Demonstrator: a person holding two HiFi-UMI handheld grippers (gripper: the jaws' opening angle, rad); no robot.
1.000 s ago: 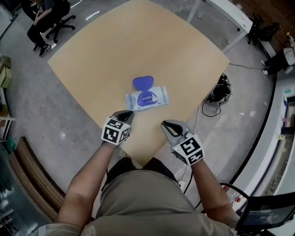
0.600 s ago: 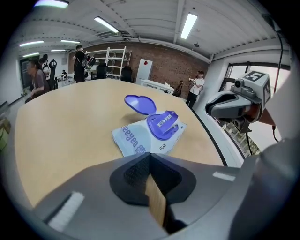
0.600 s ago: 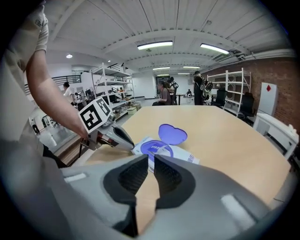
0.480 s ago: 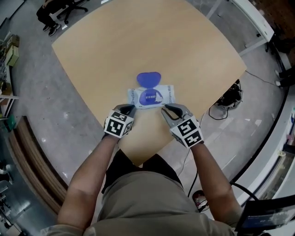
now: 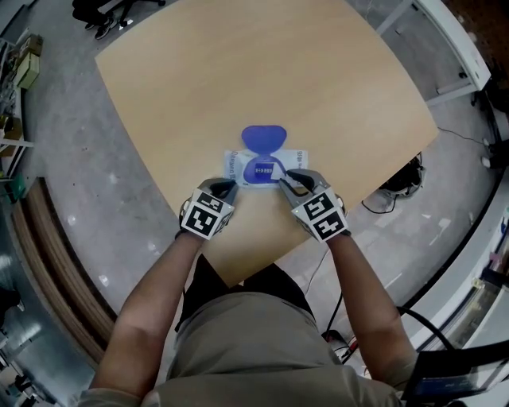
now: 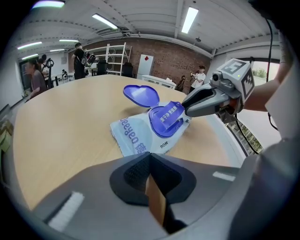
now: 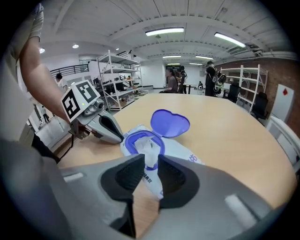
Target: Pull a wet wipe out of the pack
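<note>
A white-and-blue wet wipe pack (image 5: pixel 256 169) lies on the round wooden table (image 5: pixel 318 79), its blue heart-shaped lid (image 5: pixel 264 138) flipped open away from me. My right gripper (image 5: pixel 285 178) is narrowly open, its tips at the pack's oval opening. In the right gripper view a white wipe tuft (image 7: pixel 149 146) shows in the opening just beyond those jaws (image 7: pixel 151 161). My left gripper (image 5: pixel 226 187) is shut on nothing, its tip by the pack's near left corner. The left gripper view shows the pack (image 6: pixel 136 133) ahead of the closed jaws (image 6: pixel 149 161) and the right gripper (image 6: pixel 192 104) reaching in.
The table's near edge runs just under both hands. Cables (image 5: pixel 398 179) lie on the grey floor to the right. A seated person (image 5: pixel 111 8) is at the far left, and shelving (image 7: pixel 117 75) and standing people are in the background.
Both grippers moved forward to the pack. The right gripper's tips went from short of the pack to its opening; the left gripper's tip closed in on the near left corner.
</note>
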